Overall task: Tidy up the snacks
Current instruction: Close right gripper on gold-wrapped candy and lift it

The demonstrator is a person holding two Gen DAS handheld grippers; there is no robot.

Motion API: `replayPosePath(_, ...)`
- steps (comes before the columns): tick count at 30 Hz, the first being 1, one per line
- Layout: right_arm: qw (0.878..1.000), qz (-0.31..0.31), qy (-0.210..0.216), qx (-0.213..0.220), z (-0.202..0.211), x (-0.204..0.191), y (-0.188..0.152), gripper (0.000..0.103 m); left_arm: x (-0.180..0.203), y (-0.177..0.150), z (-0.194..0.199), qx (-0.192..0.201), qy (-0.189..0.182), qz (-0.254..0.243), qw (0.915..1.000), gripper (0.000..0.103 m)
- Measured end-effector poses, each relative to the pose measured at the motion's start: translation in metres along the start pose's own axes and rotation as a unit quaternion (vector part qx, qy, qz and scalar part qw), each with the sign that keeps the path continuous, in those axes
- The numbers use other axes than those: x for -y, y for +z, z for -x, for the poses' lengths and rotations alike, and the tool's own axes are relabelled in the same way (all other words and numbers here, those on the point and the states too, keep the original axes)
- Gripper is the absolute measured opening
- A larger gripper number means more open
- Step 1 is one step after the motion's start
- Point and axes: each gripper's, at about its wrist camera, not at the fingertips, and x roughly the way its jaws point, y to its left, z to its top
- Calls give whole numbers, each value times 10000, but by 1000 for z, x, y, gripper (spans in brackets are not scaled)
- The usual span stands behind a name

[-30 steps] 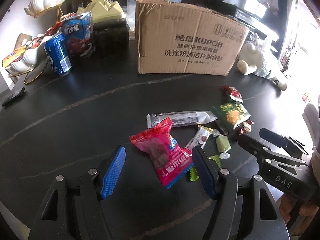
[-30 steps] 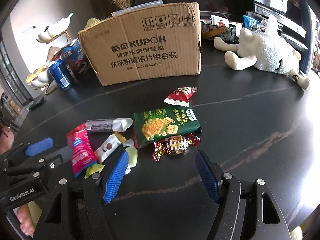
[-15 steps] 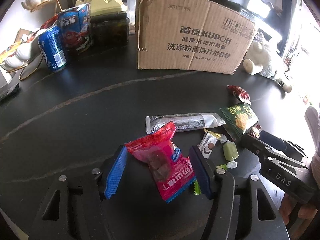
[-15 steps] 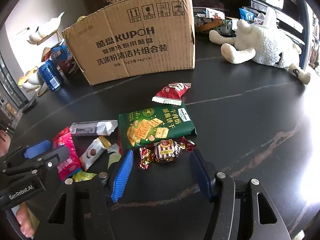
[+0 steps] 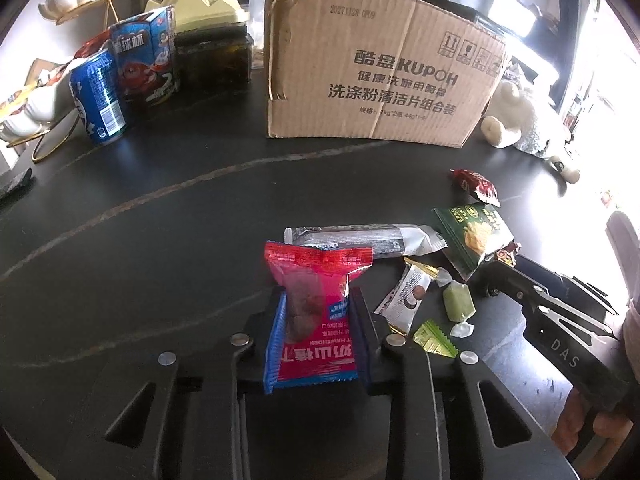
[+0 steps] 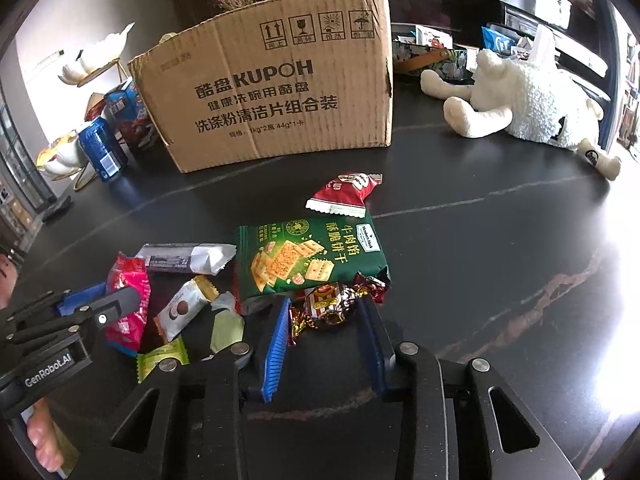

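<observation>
**Now both tongs grip a snack**

My left gripper has just been closing, and its pads now pinch the red packet, which stands crumpled between them on the black table. My right gripper has also just been closing; its 2 blue pads press the foil candy, just below the green cracker bag. Behind the snacks stands the box.

red hawthorn packet: upright, pinched between jaws | foil-wrapped candy: on table, between jaws
</observation>
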Motion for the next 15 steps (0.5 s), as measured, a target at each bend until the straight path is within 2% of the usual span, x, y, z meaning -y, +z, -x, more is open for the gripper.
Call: replayPosePath(15,9997,-35,223,116,22,-6,-5,31,10,-1,29,202,-86,-98,9997,29)
